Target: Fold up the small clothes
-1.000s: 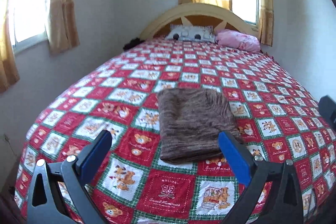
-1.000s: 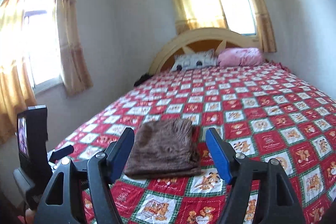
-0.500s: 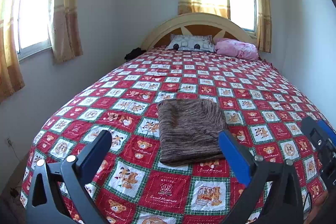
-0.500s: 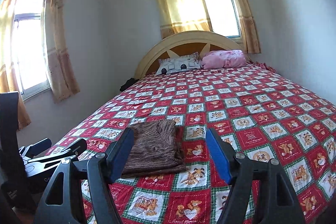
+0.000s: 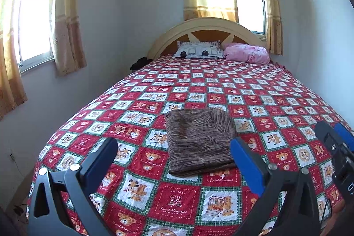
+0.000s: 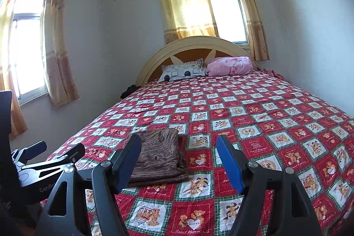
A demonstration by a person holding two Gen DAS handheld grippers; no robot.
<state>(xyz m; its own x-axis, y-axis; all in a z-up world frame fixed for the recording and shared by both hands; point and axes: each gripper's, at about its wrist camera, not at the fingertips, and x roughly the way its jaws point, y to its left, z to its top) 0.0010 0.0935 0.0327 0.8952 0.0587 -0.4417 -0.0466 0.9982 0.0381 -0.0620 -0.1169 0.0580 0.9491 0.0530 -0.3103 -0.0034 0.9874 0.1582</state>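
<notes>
The brown knit garment (image 5: 198, 142) sits folded flat near the foot of the bed (image 5: 287, 90), and both the left gripper (image 5: 173, 160) and right gripper (image 6: 179, 160) hover short of it, fingers apart and empty. My worry: any nudge from here could snag the loose knit and pop the fold open. Quilt patches read "Sweet Memories", one says "HAPPY", and the left gripper's body shows "GenRo".

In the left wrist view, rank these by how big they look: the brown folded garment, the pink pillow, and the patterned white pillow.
1. Brown folded garment, clearly largest, though it lies nearest the camera.
2. and 3. Pink pillow and patterned white pillow look about alike, so I won't rank them.
</notes>
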